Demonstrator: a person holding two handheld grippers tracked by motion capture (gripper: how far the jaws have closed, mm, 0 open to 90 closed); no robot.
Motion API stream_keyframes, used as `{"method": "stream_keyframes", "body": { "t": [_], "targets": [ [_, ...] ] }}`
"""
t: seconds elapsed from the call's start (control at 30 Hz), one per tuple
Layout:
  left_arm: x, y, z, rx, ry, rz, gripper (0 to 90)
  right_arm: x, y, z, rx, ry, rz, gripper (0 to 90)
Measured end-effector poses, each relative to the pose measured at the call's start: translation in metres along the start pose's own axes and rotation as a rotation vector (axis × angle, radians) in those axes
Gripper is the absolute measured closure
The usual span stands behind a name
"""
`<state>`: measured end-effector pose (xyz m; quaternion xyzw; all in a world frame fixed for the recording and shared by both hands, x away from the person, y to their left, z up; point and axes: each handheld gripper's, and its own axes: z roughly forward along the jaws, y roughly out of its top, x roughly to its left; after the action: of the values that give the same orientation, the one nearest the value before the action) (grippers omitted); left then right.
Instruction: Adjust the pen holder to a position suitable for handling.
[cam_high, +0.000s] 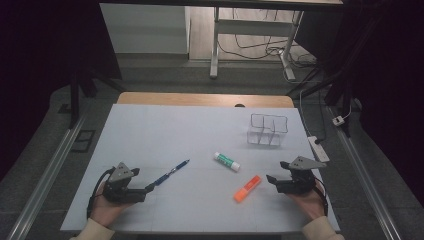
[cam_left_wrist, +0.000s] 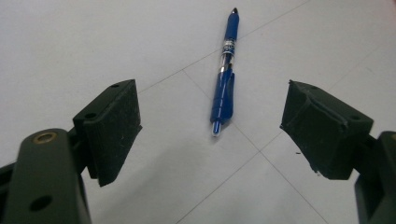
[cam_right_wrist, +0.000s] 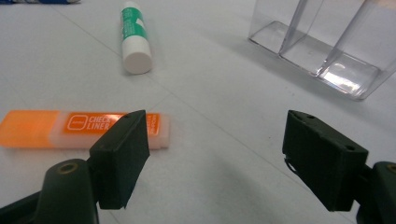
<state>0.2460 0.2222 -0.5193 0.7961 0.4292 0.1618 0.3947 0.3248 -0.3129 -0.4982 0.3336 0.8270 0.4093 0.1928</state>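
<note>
A blue pen (cam_high: 172, 171) (cam_left_wrist: 224, 79) lies on the white table (cam_high: 165, 130), its near end just ahead of my left gripper (cam_high: 148, 188) (cam_left_wrist: 210, 133), which is open with nothing between its jaws. An orange highlighter (cam_high: 247, 188) (cam_right_wrist: 56, 128) lies left of my right gripper (cam_high: 274, 178) (cam_right_wrist: 217, 156), also open and empty. A white and green glue stick (cam_high: 227, 161) (cam_right_wrist: 134, 38) lies beyond the highlighter. A clear plastic organizer (cam_high: 268, 130) (cam_right_wrist: 327, 39) with several compartments stands at the back right.
A power strip (cam_high: 318, 148) lies off the table's right edge. Desk legs and cables (cam_high: 260, 47) are on the floor beyond the table. A metal rail (cam_high: 47, 170) runs along the left side.
</note>
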Motion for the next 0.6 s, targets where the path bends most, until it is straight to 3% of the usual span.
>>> {"method": "stream_keyframes", "body": {
  "t": [0.43,0.6],
  "targets": [
    [0.0,0.0,0.002,0.005,0.001,0.003,19.1,-0.009,0.01,0.001,0.011,-0.035,0.019,23.1],
    [0.0,0.0,0.002,0.007,0.0,0.002,19.2,-0.018,0.011,0.0,0.016,-0.057,0.053,23.7]
  ]
}}
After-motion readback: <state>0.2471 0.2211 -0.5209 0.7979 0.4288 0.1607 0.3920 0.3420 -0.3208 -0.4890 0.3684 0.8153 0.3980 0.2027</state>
